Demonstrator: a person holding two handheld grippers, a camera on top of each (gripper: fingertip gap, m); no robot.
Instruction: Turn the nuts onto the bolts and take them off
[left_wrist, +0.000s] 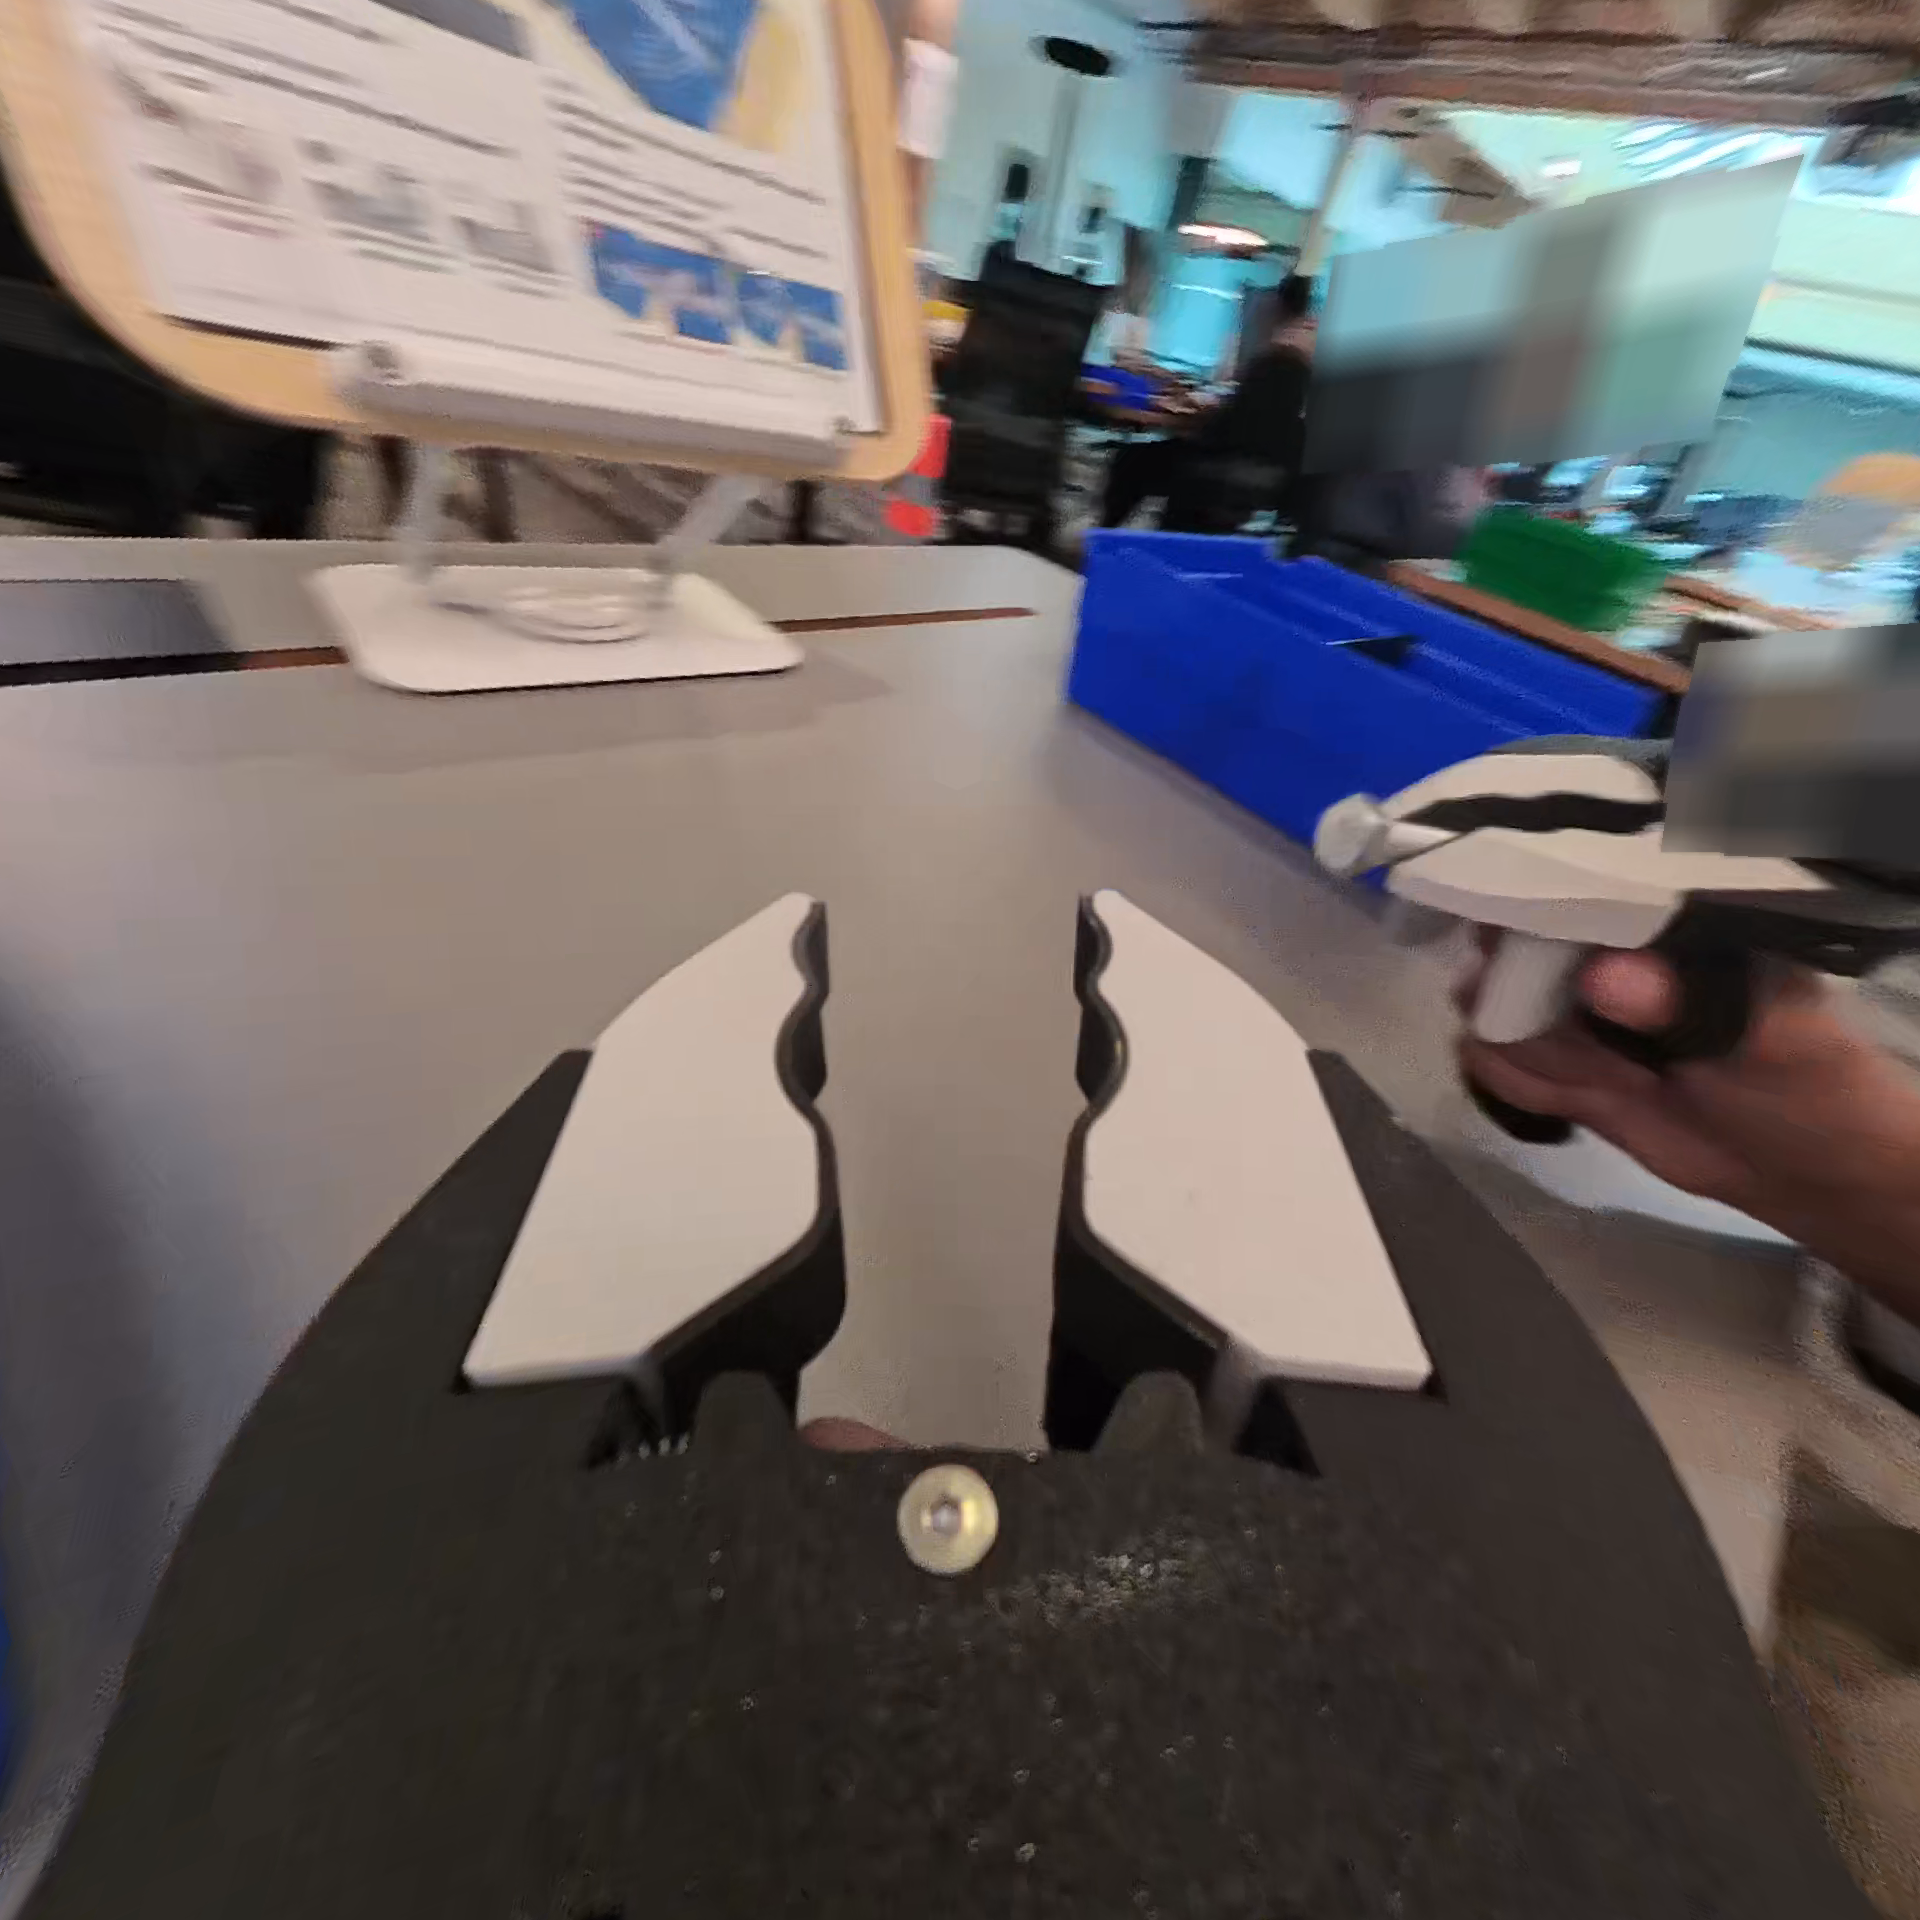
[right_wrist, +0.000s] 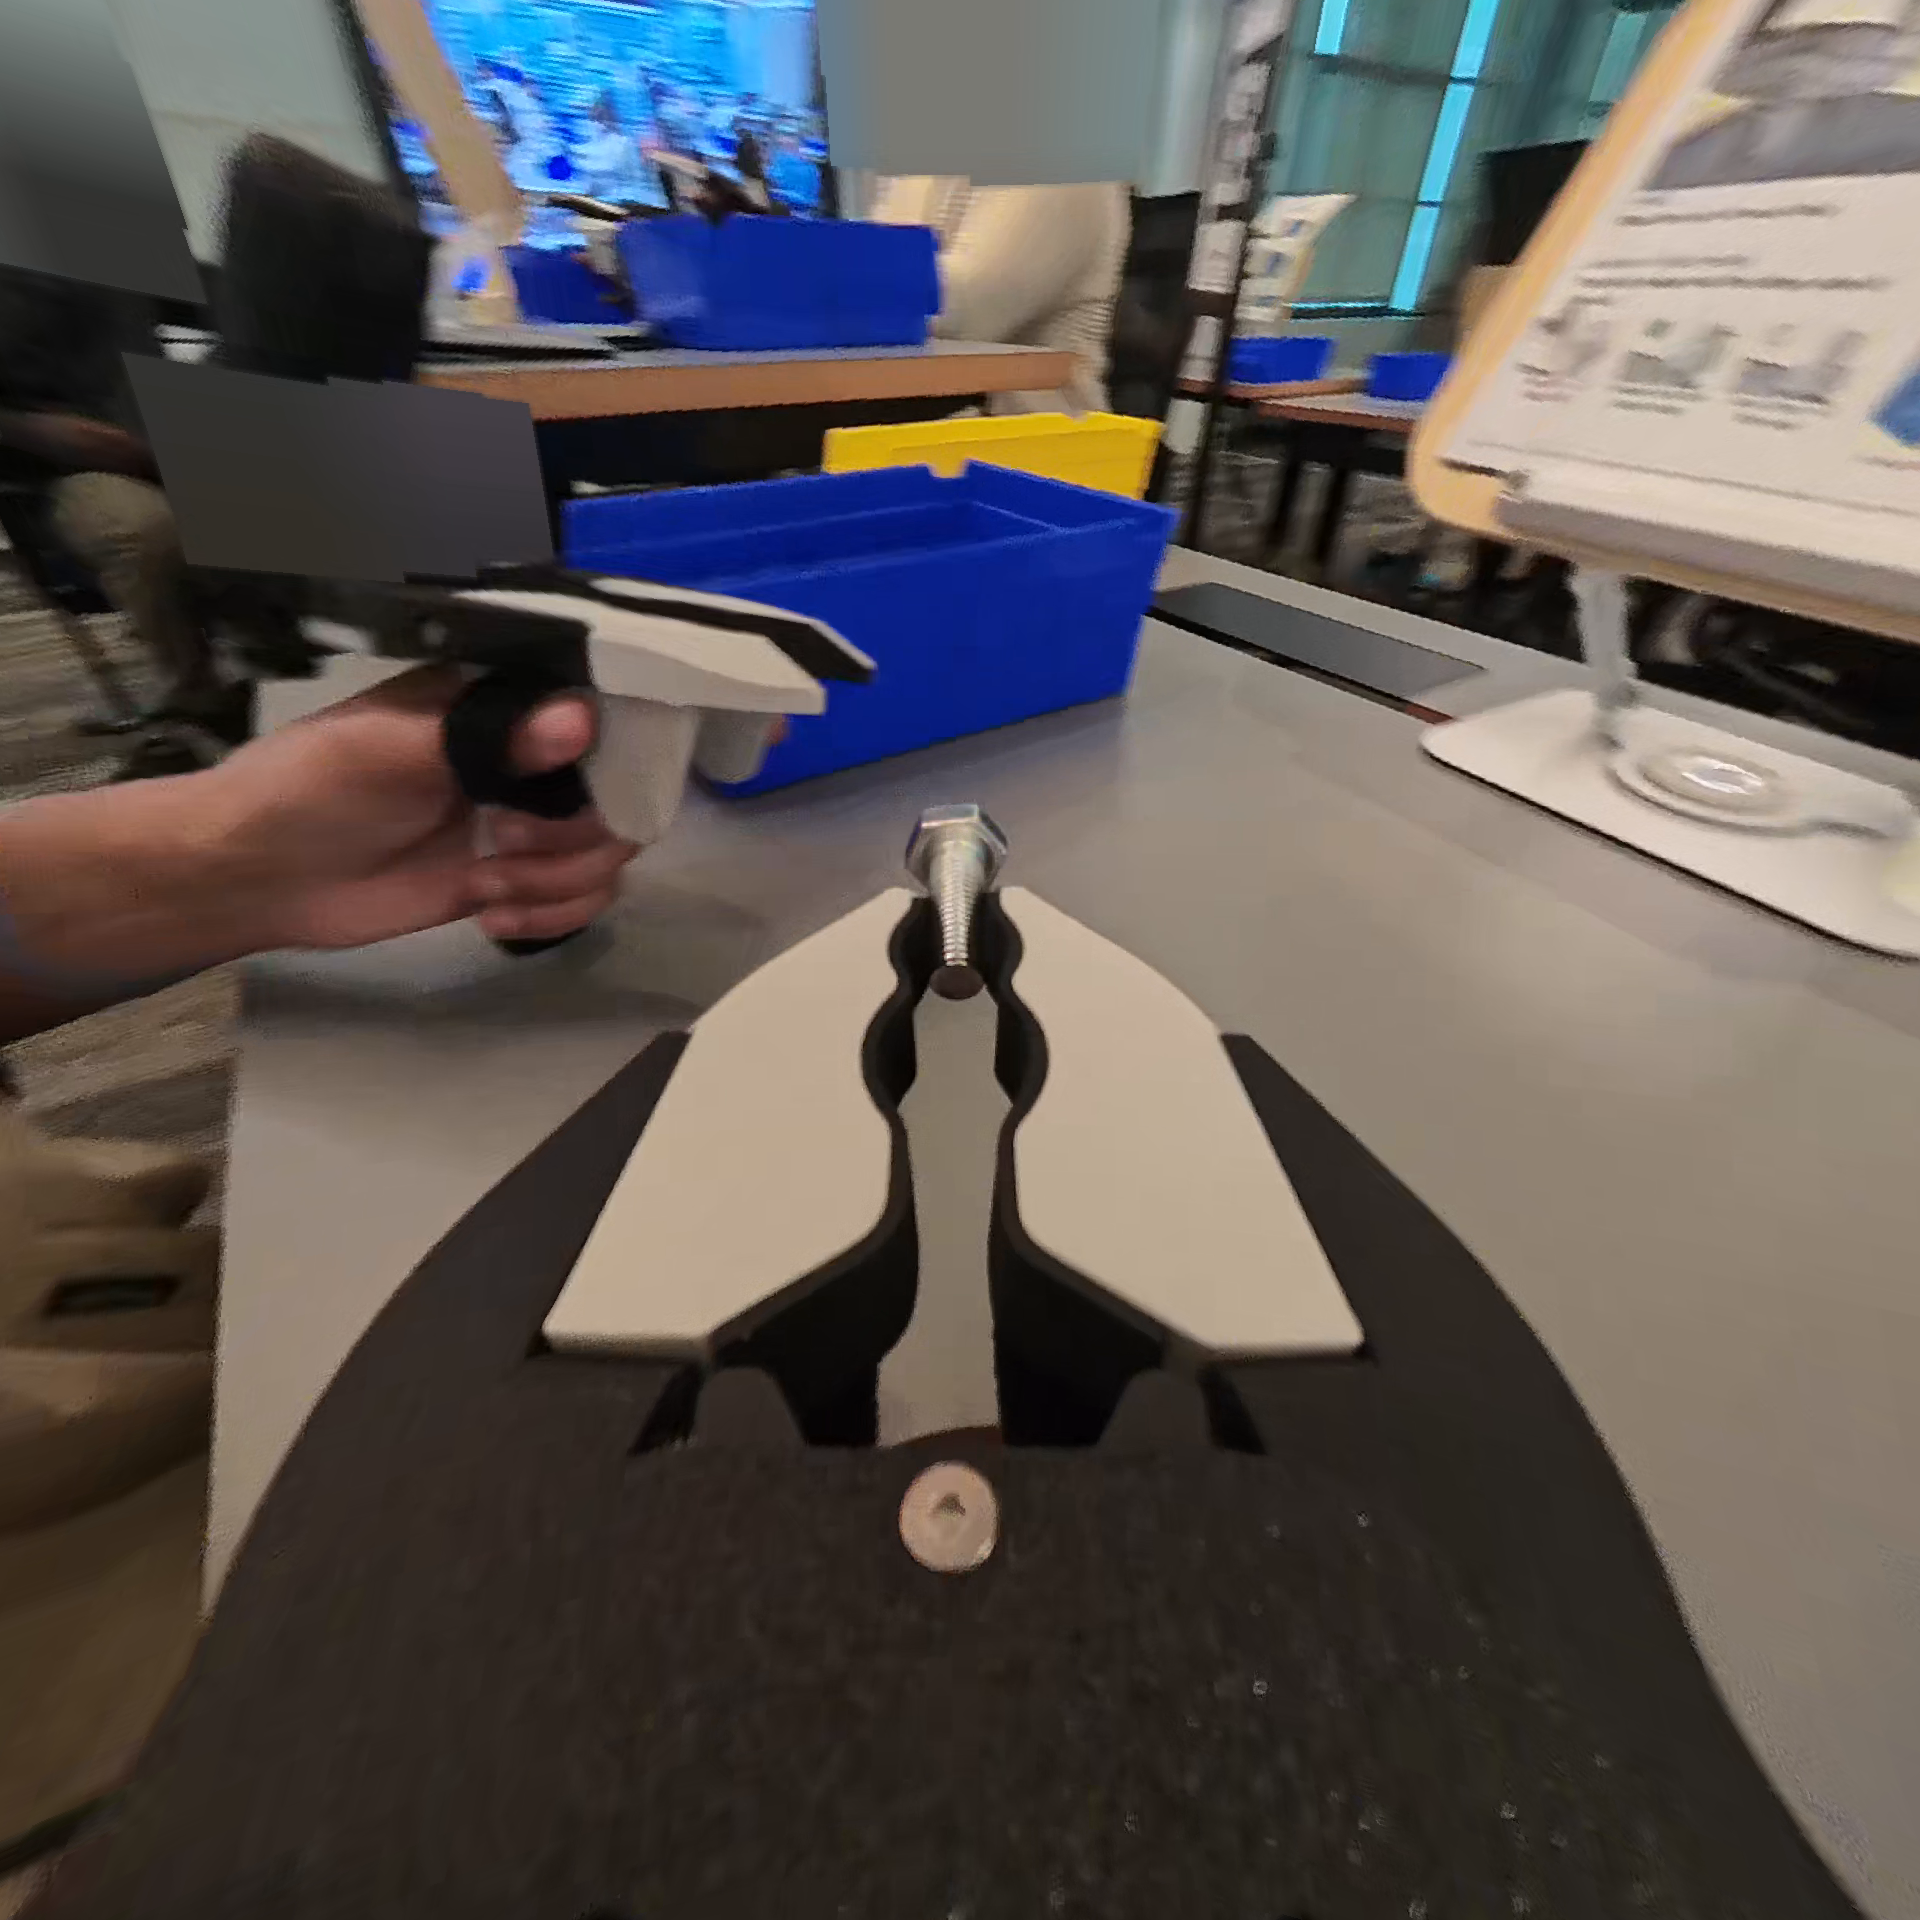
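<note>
The bolt (right_wrist: 953, 904) sits clamped by its thread in my right gripper (right_wrist: 953, 914), head pointing away (a nut (right_wrist: 956, 836) up near that end), over the table (right_wrist: 1351, 1039). My left gripper (left_wrist: 951, 925) gapes, holding nothing, near the blue bin (left_wrist: 1299, 665).

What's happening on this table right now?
A person holds a gripper in each hand over a grey table. The right gripper is shut on a bolt, its head pointing away. The left gripper is open and empty. A blue bin sits behind.
</note>
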